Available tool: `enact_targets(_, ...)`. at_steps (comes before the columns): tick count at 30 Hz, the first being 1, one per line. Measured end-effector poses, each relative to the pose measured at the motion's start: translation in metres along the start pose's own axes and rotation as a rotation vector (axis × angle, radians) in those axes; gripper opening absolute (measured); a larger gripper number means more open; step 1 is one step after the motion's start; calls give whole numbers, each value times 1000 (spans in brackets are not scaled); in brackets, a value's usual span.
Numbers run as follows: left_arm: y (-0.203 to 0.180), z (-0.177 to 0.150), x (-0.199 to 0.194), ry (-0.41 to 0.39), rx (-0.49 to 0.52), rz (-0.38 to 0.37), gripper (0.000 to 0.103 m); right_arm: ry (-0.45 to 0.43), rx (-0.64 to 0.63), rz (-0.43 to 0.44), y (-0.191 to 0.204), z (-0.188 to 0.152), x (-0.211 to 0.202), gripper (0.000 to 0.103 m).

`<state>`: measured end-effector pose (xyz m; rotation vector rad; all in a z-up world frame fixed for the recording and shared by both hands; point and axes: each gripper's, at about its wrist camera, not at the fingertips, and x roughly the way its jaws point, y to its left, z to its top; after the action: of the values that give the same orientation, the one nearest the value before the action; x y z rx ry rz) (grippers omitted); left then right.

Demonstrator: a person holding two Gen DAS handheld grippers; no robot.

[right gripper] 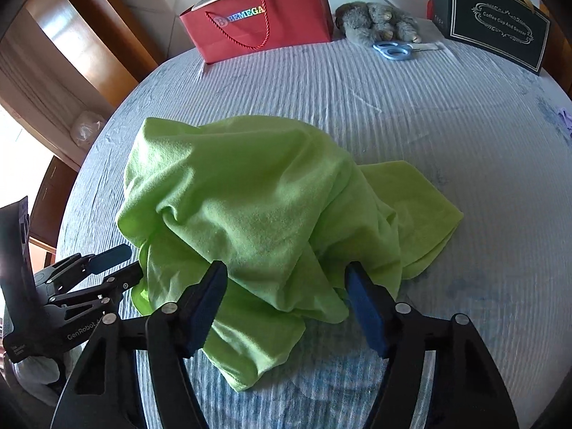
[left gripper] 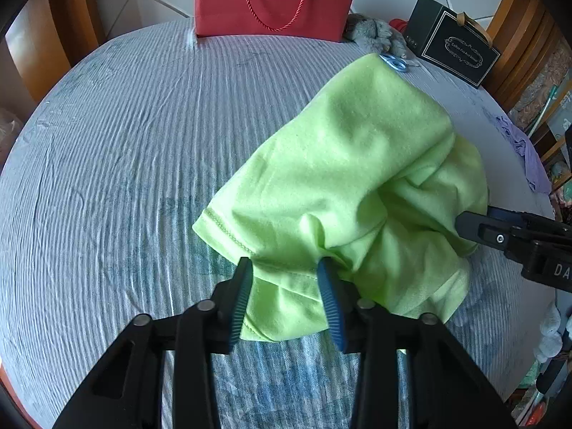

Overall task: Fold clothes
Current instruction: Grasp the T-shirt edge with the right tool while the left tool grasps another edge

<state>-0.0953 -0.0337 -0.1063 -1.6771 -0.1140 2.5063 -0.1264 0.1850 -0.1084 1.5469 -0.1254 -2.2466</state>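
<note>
Below, left tool [left gripper: 284, 264] partly open astride lime garment [left gripper: 343, 164], right tool [right gripper: 286, 268] wider, straddling its folds.

At my twelve o'clock, the red paper gift bag with cord handles [left gripper: 271, 7] reads "BEMEGA". At two o'clock, the black cardboard box [right gripper: 500, 21] says "Coffee Cup And Saucer". My left gripper [right gripper: 111, 268] reads "GenRobot".

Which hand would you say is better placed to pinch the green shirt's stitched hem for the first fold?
Left. The left gripper straddles the green shirt right at its stitched hem; the right gripper sits over bunched fabric.
</note>
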Motion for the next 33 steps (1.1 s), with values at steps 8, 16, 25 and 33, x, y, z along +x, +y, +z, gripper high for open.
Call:
enact_targets(8, -10, 22, -53, -151, 43, -55, 3, -153, -14, 34, -3, 22, -45, 6)
enact_targets(16, -24, 20, -67, -171, 137, -60, 61, -345, 46, -44, -26, 14, -146, 6)
enact_targets(25, -57, 18, -26, -119, 201, -120, 61, -107, 275, -144, -111, -76, -129, 9)
enact_targets(33, -85, 23, 23, 4, 165, -144, 18, -135, 266, -170, -125, -91, -150, 57)
